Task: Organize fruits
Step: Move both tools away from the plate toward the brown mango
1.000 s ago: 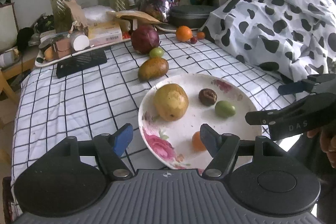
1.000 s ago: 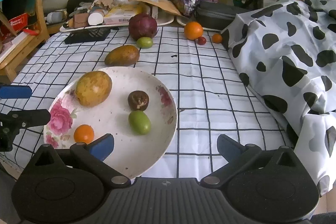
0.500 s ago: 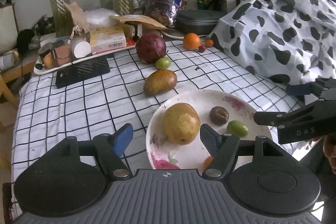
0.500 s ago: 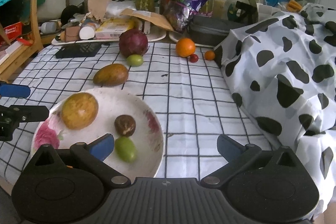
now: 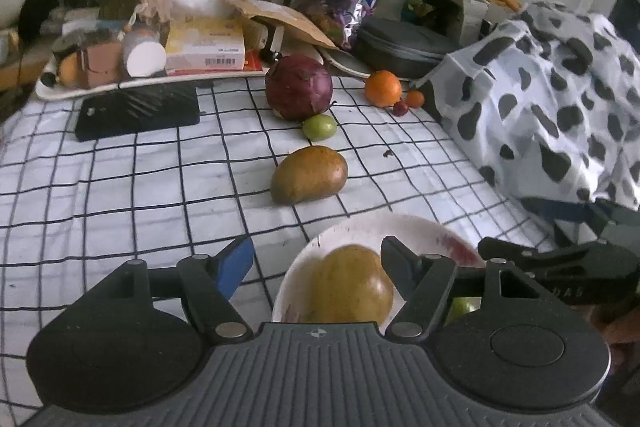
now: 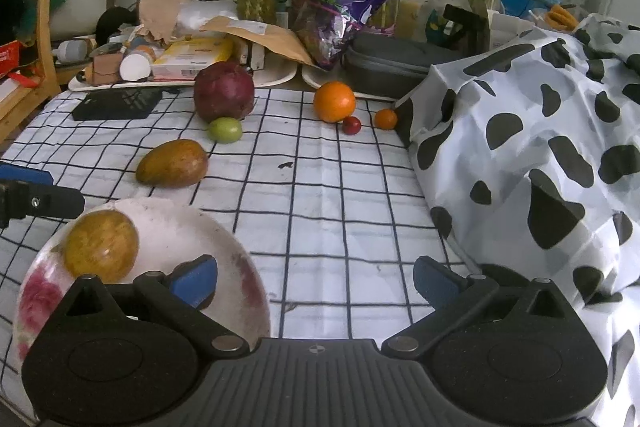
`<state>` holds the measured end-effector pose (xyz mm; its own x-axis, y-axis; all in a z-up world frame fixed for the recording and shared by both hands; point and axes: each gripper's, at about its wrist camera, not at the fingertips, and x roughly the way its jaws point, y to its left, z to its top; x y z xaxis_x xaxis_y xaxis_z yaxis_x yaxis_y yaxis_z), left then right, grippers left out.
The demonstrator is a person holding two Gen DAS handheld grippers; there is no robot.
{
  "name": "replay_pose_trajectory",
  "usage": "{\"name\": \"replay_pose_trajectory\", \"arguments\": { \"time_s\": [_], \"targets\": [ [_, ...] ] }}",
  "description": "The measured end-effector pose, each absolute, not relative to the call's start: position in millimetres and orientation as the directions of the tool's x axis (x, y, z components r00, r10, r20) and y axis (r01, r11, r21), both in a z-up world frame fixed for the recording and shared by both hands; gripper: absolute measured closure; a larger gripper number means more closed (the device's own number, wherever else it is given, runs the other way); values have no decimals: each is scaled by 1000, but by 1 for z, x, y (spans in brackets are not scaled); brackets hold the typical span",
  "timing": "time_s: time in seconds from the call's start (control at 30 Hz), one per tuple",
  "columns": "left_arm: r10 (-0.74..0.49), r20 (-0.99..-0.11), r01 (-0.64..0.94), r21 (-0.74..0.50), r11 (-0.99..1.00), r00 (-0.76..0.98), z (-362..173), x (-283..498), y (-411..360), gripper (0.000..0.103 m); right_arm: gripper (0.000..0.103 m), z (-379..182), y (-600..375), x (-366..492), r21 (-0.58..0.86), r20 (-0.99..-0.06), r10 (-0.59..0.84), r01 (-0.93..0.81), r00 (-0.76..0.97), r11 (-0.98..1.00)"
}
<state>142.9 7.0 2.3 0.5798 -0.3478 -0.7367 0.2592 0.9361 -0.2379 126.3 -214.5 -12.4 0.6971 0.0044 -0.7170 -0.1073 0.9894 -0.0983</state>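
Both tongs released, nothing between the pads: left tongs (image 5: 316, 267) above the plate (image 5: 404, 223) at the near edge of the tabletop (image 5: 120, 187), right tongs (image 6: 316, 277) beside it over bare cloth.

Next, probably: fetch the loose brown mango (image 5: 309, 174) just beyond the plate. Best approached from above, pads astride its short width, closed gently, then set down on a bare patch of the plate.

On the plate: a yellow mango (image 5: 348, 285), a green fruit (image 5: 462, 307) half hidden behind the tongs.

Farther off, toward the far edge: small green fruit (image 5: 319, 127), purple onion (image 5: 299, 87), orange (image 5: 383, 88), two tiny fruits beside it.
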Motion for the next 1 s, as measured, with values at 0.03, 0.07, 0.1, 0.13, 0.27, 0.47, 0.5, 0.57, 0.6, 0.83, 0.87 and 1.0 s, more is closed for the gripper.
{"name": "replay_pose_trajectory", "arguments": {
  "time_s": [0.03,0.07,0.1,0.13,0.27,0.47,0.5,0.57,0.6,0.83,0.87,1.0],
  "targets": [
    [-352,-740,252,-249,935,573,1,148,7,34,0,-13,-215,129,-100,-718,2,-106,696,989],
    [-354,-743,246,-257,934,568,0,152,8,34,0,-13,-215,132,-102,-718,0,-106,696,989],
    [-355,-746,240,-264,934,563,-1,157,8,34,0,-14,-215,135,-105,-718,-1,-106,696,989],
    [-355,-751,232,-270,934,557,-3,162,9,34,0,-14,-216,138,-107,-718,-3,-107,696,988],
    [-369,-761,206,-306,930,533,-8,180,12,34,0,-15,-217,149,-122,-715,-10,-111,699,986],
    [-416,-771,132,-406,904,482,-21,211,18,34,0,-17,-217,166,-133,-713,-12,-118,701,984],
    [-414,-775,114,-413,904,477,-23,216,19,34,0,-17,-216,168,-135,-713,-12,-121,702,983],
    [-426,-782,72,-444,893,455,-30,227,23,34,0,-18,-216,174,-144,-711,-16,-123,703,982],
    [-436,-785,50,-463,885,441,-34,233,25,34,0,-19,-216,176,-146,-711,-16,-126,703,981],
    [-512,-770,-68,-575,815,381,-52,260,34,34,0,-20,-218,193,-165,-709,-22,-136,705,977],
    [-516,-770,-76,-580,811,376,-54,263,33,34,0,-21,-218,194,-167,-708,-23,-136,705,977],
    [-504,-787,-75,-562,824,356,-53,271,26,34,0,-21,-222,201,-168,-709,-29,-129,704,977]
  ]
}}
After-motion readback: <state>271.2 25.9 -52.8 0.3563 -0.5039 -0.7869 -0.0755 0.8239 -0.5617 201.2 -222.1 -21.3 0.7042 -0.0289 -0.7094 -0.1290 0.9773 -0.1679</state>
